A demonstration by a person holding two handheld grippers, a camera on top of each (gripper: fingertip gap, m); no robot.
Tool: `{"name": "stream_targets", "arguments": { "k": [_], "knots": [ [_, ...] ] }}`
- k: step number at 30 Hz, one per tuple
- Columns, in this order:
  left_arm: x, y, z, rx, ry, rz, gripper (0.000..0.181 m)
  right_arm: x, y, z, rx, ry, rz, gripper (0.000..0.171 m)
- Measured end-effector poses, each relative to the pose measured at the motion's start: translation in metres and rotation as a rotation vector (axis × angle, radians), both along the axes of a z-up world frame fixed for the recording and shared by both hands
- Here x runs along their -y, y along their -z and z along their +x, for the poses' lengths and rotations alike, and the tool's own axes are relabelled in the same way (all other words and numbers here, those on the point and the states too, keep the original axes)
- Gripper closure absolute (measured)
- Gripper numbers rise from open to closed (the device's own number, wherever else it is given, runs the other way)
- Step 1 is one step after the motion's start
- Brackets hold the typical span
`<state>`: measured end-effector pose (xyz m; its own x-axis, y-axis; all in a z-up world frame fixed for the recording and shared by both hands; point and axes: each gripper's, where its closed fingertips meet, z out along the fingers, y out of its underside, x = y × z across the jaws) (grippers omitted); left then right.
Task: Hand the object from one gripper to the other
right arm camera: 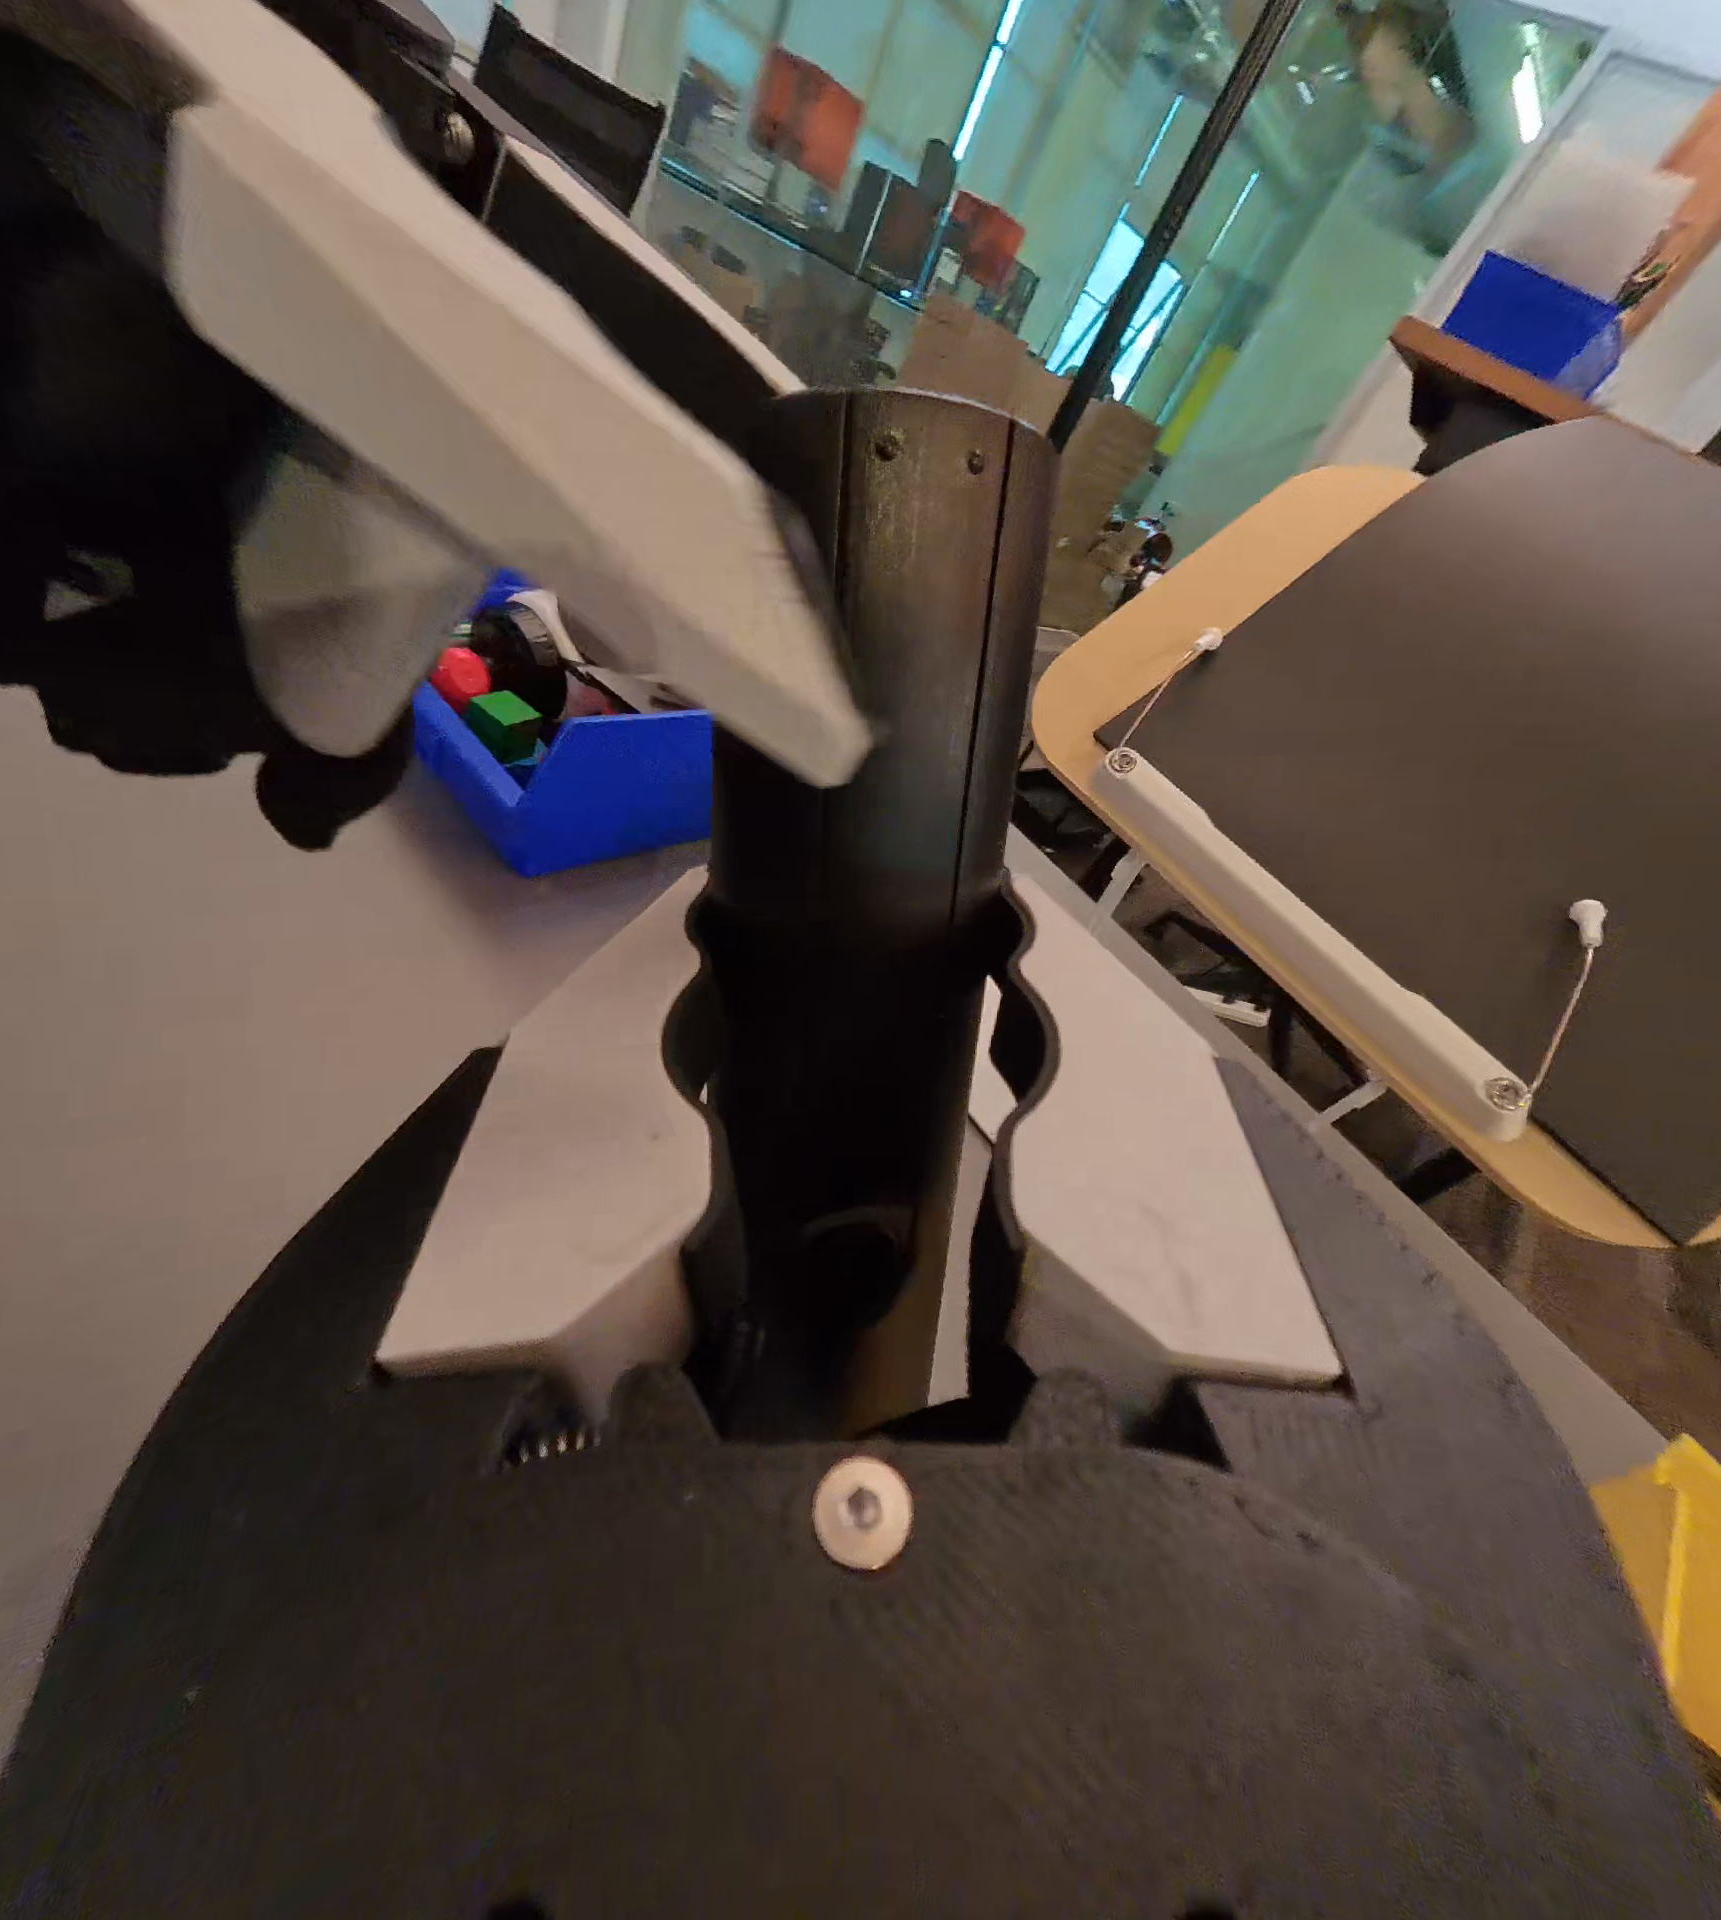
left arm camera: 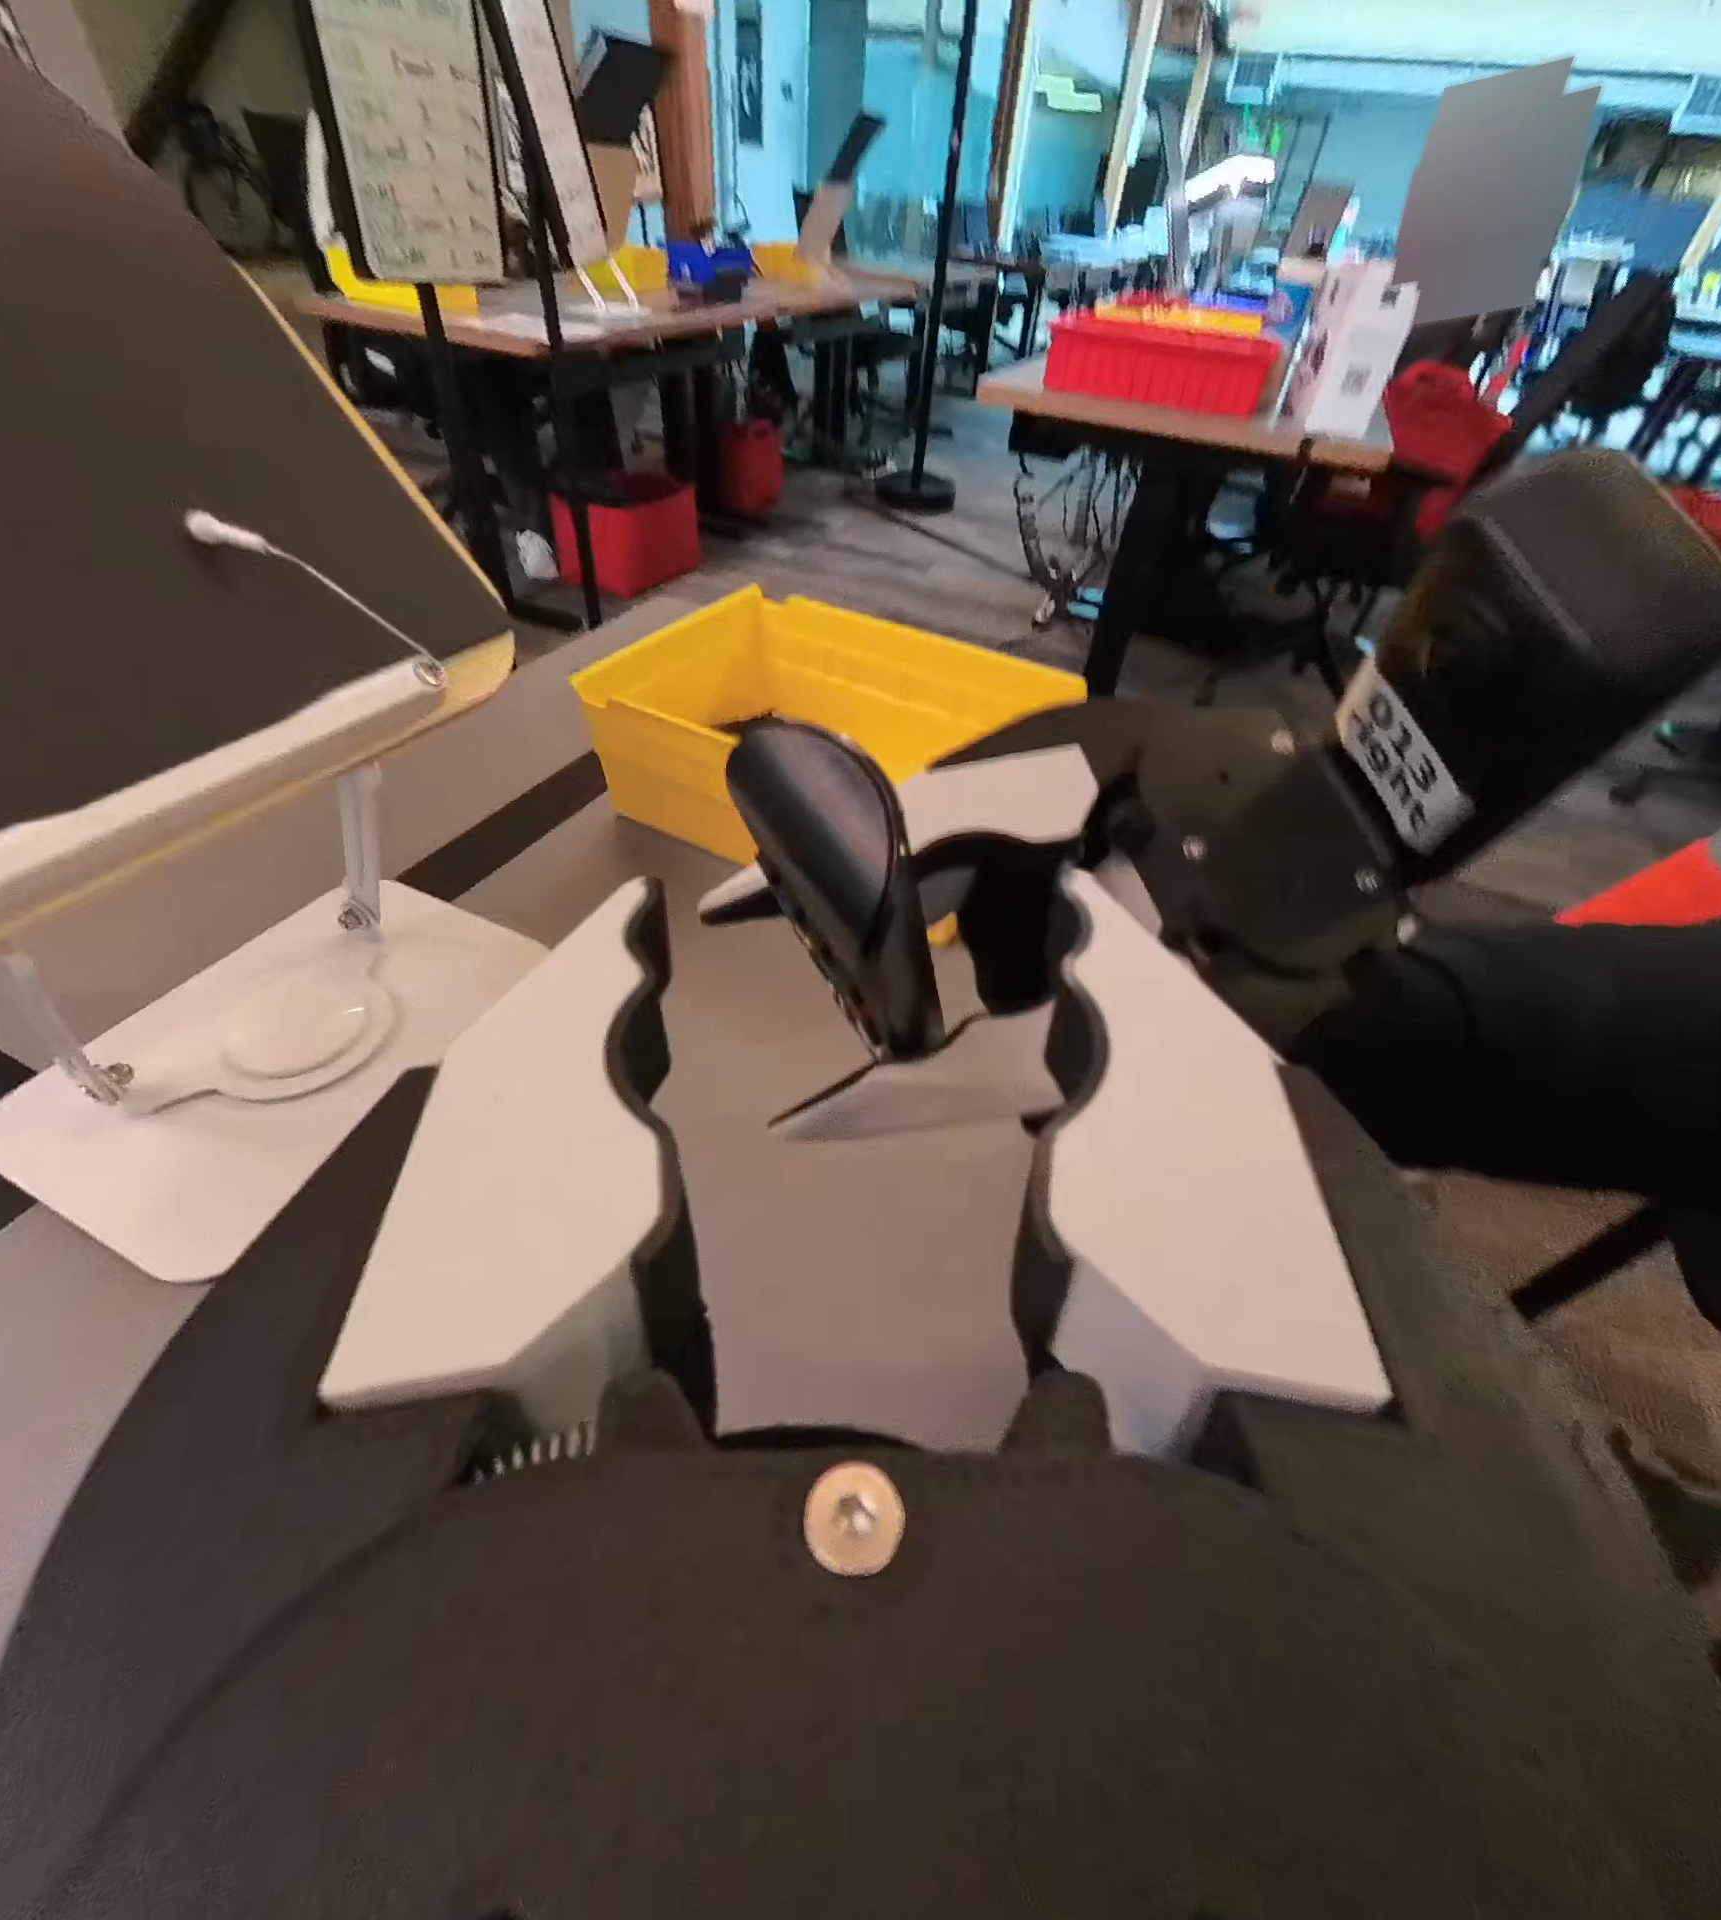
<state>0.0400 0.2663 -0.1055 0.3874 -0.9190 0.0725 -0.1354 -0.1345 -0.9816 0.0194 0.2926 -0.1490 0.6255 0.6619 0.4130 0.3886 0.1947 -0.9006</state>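
Right tool (right arm camera: 861,1049) around forward-pointing black tube (right arm camera: 923,665)

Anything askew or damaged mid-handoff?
Nothing damaged. The black cylindrical object sits clamped in the right gripper; the left gripper is open, one finger touching it, not yet gripping.

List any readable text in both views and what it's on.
White sticker on the right gripper holding the black object: printed code, not quoted.
Whiteboard: handwriting, blurred.
White card on far table: too small.
Right wrist view: none.
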Motion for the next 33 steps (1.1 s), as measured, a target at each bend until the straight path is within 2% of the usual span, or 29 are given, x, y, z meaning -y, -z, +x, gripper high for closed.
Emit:
{"name": "stream_targets", "arguments": {
  "k": [2,6,14,18,23,27,33],
  "knots": [
    [-0.005,-0.003,0.001,0.055,-0.032,0.008,0.124,0.001,0.004,-0.005,-0.001,0.013,-0.005,0.122],
    [-0.011,0.010,0.004,0.095,-0.053,-0.097,0.151,-0.002,0.009,-0.008,-0.017,0.042,-0.015,0.123],
    [-0.013,0.011,0.007,0.085,-0.048,-0.092,0.154,-0.003,0.010,-0.006,-0.013,0.033,-0.003,0.121],
    [-0.006,0.008,0.007,0.010,0.055,-0.031,0.154,0.004,0.003,0.000,-0.007,-0.060,-0.033,0.100],
    [0.014,0.007,0.007,-0.150,0.249,0.050,0.157,0.031,-0.001,0.005,-0.019,-0.353,-0.160,0.101],
    [0.051,-0.006,0.006,-0.165,0.522,0.115,0.158,0.058,0.002,0.007,-0.074,-0.641,-0.356,0.092],
    [0.094,-0.012,0.005,-0.177,0.813,0.133,0.158,0.094,0.003,-0.007,-0.141,-0.977,-0.458,0.096]
  ]
}}
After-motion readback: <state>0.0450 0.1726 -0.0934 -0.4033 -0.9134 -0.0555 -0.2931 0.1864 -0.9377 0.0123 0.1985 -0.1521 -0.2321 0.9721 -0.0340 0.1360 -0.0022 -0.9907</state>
